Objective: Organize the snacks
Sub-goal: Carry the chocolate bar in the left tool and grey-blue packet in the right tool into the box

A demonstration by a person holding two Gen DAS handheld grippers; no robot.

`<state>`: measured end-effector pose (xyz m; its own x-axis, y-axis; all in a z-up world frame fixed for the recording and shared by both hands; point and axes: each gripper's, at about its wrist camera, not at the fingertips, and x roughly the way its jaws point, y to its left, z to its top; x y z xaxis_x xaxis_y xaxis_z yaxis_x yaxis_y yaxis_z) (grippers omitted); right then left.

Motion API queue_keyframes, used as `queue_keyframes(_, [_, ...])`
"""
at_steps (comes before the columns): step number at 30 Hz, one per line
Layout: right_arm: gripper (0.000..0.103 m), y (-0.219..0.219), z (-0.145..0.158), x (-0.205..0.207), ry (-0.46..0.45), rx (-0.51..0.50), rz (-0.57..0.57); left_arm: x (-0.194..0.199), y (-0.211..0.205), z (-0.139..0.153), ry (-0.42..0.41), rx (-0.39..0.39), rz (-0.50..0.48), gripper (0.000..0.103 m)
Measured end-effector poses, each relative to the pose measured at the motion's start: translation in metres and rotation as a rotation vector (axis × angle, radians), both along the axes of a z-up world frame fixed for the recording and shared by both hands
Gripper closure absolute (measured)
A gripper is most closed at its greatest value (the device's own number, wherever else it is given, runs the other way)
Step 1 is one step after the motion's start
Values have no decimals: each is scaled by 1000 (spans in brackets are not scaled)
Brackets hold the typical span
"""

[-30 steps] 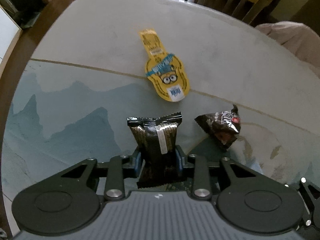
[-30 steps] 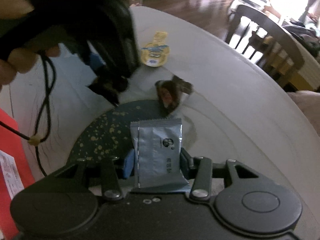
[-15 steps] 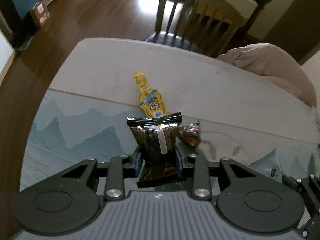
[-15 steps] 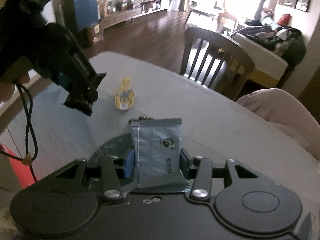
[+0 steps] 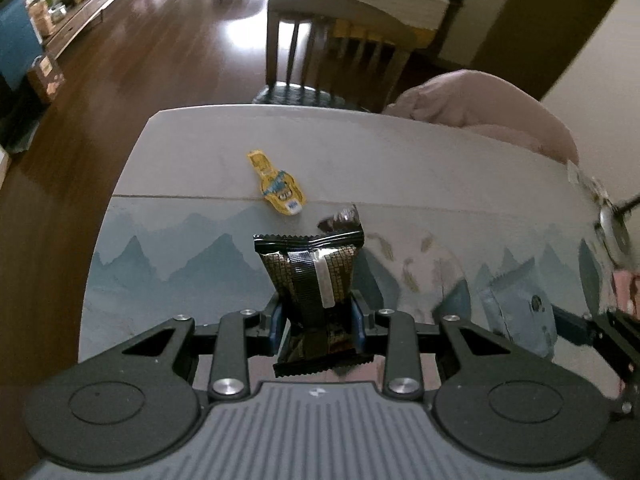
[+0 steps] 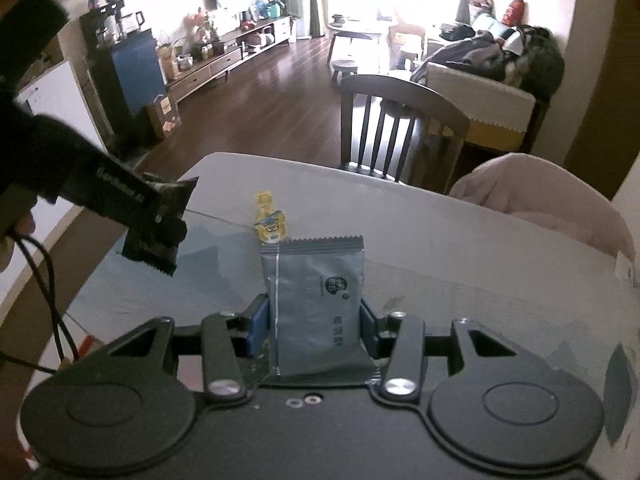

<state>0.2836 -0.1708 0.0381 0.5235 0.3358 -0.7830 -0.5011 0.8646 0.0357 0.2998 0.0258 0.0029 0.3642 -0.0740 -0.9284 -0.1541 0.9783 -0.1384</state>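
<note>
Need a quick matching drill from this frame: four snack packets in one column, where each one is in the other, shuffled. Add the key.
Things:
1. black-and-gold packet
2. grey-blue packet
3. yellow cartoon packet
4. dark brown wrapper

Places:
A. lying on the table, on the line where its pale part meets the mountain print
B. clamped in the right gripper
C. lying on the table, just past the top of the black-and-gold packet in the left wrist view
D. clamped in the left gripper

Pairs: 1-D, 2-B, 3-A, 4-C
</note>
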Motion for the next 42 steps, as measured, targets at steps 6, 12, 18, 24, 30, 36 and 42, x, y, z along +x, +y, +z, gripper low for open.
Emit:
queue_keyframes(6, [58,2,-1,-28,31,20,-32,-39,-1,4,13,-10,-69,71])
queue_keyframes(12, [58,11,-10,-59,55,24,-26,-74,0,-8,50,-13,-127,71])
queue_keyframes(18, [58,22,-33,-87,92,4,-10,-107,-3,-35,110,-1,-180,71])
queue_keyframes(24, [58,22,-55,-110,137,14,-30,-134,-9,-63,154,-11,-219,71])
queue_keyframes(30, [58,19,-78,-133,172,3,-53,-157,-15,-89,173,11,-258,71])
queue_keyframes(36, [58,17,-87,-155,165,-6,-77,-180,-27,-107,165,22,-313,71])
queue_keyframes(42, [58,14,-99,-170,159,-33,-108,-189,-36,-124,164,64,-340,71])
